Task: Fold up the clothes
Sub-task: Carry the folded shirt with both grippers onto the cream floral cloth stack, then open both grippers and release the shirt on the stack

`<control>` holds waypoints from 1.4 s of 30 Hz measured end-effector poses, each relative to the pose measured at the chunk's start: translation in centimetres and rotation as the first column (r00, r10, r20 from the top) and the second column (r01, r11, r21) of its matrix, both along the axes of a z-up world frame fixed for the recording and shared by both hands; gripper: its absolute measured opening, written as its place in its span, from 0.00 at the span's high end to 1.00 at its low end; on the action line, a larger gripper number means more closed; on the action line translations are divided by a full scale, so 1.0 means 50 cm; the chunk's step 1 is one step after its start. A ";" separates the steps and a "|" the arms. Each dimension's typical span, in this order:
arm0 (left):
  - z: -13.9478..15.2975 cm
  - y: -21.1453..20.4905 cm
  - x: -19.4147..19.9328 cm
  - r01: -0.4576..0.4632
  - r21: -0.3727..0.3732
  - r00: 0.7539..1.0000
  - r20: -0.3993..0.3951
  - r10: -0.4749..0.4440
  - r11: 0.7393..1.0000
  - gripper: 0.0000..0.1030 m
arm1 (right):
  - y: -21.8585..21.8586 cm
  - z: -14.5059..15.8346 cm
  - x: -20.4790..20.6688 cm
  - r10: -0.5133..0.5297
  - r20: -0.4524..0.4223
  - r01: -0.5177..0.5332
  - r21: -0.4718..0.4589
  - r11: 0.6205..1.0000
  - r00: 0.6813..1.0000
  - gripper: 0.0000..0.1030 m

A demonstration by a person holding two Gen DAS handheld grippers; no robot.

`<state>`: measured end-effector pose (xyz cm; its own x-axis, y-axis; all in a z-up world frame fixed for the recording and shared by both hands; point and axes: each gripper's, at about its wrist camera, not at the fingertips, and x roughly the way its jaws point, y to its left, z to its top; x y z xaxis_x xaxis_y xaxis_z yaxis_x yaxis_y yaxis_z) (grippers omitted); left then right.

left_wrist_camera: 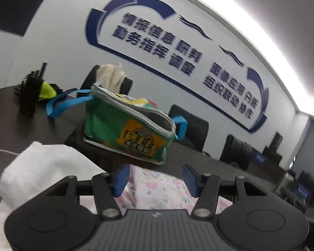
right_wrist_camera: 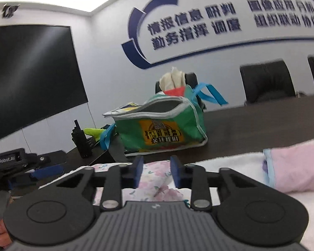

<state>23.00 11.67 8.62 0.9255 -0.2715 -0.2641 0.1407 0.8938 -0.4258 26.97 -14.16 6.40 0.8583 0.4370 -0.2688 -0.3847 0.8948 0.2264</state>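
- Blue rubbery pads tip the black plastic fingers of our left gripper; its jaws stand apart at the bottom centre of the left wrist view, with the floral garment showing between and beneath them; we cannot tell whether the pads touch it.
- Our right gripper has its flat blue pads closer together, low in the right wrist view; the soft pink-flowered cloth fills the gap, but whether it is pinched we cannot tell.
- Both grippers point nearly level, tilted a little down across the table; the left view is rolled, so the room slants.
- At the left edge of the right wrist view we see the left gripper's black body, and a fingertip at the lower left corner.
- White fluffy towel lies under the garment, lower left; a plain pink cloth rests on it at right.
- Beyond, on the dark table, stands a green zipped bag with blue straps, gaping open.
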 end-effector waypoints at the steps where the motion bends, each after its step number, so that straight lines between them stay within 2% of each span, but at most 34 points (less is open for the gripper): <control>1: -0.009 -0.006 0.009 0.015 0.012 1.000 -0.028 -0.015 1.000 0.47 | 0.010 -0.005 0.000 0.011 -0.002 -0.011 -0.024 1.000 1.000 0.74; 3: -0.031 -0.015 0.030 0.046 0.027 0.994 -0.103 -0.043 0.999 0.47 | 0.030 -0.014 0.001 0.032 -0.022 -0.034 -0.067 0.997 0.999 0.73; 6: -0.063 -0.010 0.044 0.051 0.008 0.986 -0.156 -0.050 0.999 0.47 | 0.050 -0.020 -0.001 0.031 -0.022 -0.033 -0.119 0.992 0.999 0.73; 7: -0.063 -0.003 0.044 0.053 -0.011 0.987 -0.151 -0.054 0.999 0.47 | 0.050 -0.016 -0.003 0.028 -0.015 -0.030 -0.120 0.992 0.999 0.71; 11: -0.048 0.048 0.034 0.015 -0.132 0.993 -0.115 -0.030 0.991 0.45 | 0.014 0.011 -0.009 -0.004 -0.004 0.004 -0.039 0.999 1.000 0.46; 13: -0.047 0.072 0.042 0.003 -0.180 0.990 -0.140 -0.029 0.984 0.45 | -0.008 0.015 -0.002 0.008 -0.039 -0.008 0.019 1.000 0.999 0.39; 14: -0.048 0.082 0.047 0.004 -0.207 0.987 -0.156 -0.036 0.978 0.45 | -0.017 0.014 0.004 0.022 -0.065 -0.019 0.052 0.998 0.998 0.39; 16: -0.057 0.093 0.059 0.034 -0.272 0.979 -0.185 -0.087 0.962 0.45 | -0.030 0.007 0.020 0.058 -0.119 -0.043 0.119 0.992 0.991 0.39; 18: -0.067 0.099 0.069 0.082 -0.350 0.969 -0.189 -0.156 0.933 0.45 | -0.030 -0.009 0.034 0.104 -0.174 -0.075 0.164 0.984 0.979 0.41; 19: -0.073 0.099 0.073 0.108 -0.387 0.963 -0.188 -0.193 0.916 0.45 | -0.029 -0.016 0.038 0.114 -0.195 -0.080 0.170 0.982 0.974 0.49; 20: -0.076 0.096 0.077 0.117 -0.400 0.958 -0.196 -0.210 0.909 0.48 | -0.026 -0.023 0.043 0.118 -0.212 -0.082 0.171 0.982 0.970 0.69; 21: -0.078 0.093 0.080 0.114 -0.393 0.956 -0.207 -0.209 0.912 0.51 | -0.022 -0.030 0.045 0.127 -0.224 -0.088 0.176 0.980 0.966 0.77; 23: -0.078 0.086 0.086 0.122 -0.364 0.953 -0.218 -0.211 0.923 0.71 | -0.014 -0.038 0.045 0.142 -0.237 -0.099 0.184 0.978 0.961 0.85; 27: -0.087 0.074 0.096 0.080 -0.300 0.950 -0.266 -0.164 0.950 0.68 | 0.003 -0.037 0.040 0.146 -0.225 -0.115 0.147 0.982 0.963 0.85; 28: -0.090 0.071 0.099 0.069 -0.287 0.949 -0.278 -0.152 0.955 0.62 | 0.008 -0.039 0.042 0.147 -0.233 -0.118 0.133 0.984 0.961 0.84; 30: -0.078 0.066 0.093 0.038 -0.258 0.950 -0.289 -0.115 0.965 0.59 | 0.010 -0.035 0.039 0.122 -0.232 -0.101 0.101 0.990 0.965 0.75; 31: -0.056 0.062 0.081 0.014 -0.226 0.957 -0.279 -0.078 0.974 0.58 | 0.007 -0.020 0.027 0.100 -0.206 -0.086 0.075 0.993 0.973 0.65; 32: -0.026 0.054 0.059 -0.002 -0.173 0.969 -0.245 -0.041 0.985 0.58 | 0.004 -0.003 0.011 0.077 -0.174 -0.069 0.048 0.996 0.982 0.58; 33: 0.005 0.040 0.037 -0.003 -0.109 0.979 -0.205 -0.020 0.994 0.55 | 0.001 0.015 -0.004 0.054 -0.140 -0.052 0.021 0.998 0.989 0.55; 34: 0.032 0.018 0.014 -0.007 -0.039 0.984 -0.180 -0.001 0.999 0.48 | -0.002 0.039 -0.027 0.030 -0.095 -0.031 -0.009 0.999 0.995 0.53; 35: 0.058 -0.003 -0.010 -0.012 0.031 0.988 -0.155 0.017 0.999 0.43 | -0.006 0.060 -0.050 0.021 -0.065 -0.023 -0.032 0.999 0.998 0.53; 36: 0.082 -0.025 -0.034 -0.017 0.097 0.991 -0.130 0.029 0.995 0.41 | -0.009 0.080 -0.072 0.016 -0.038 -0.018 -0.052 0.998 0.999 0.52; 37: 0.094 -0.048 -0.061 -0.011 0.143 0.993 -0.118 0.028 0.990 0.37 | -0.015 0.098 -0.101 0.016 -0.016 -0.017 -0.075 0.997 1.000 0.48; 40: 0.088 -0.110 -0.151 0.028 0.226 0.991 -0.131 0.002 0.974 0.29 | -0.034 0.119 -0.195 0.014 0.015 -0.011 -0.138 0.990 1.000 0.29; 42: 0.066 -0.143 -0.218 0.045 0.259 0.988 -0.157 -0.004 0.965 0.26 | -0.053 0.112 -0.261 0.017 0.025 -0.013 -0.165 0.986 1.000 0.27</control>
<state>12.09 4.51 11.90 0.8621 -0.1959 -0.4674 0.1149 0.9738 -0.1962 13.93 -16.79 12.00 0.8598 0.4016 -0.3153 -0.4022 0.9131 0.0662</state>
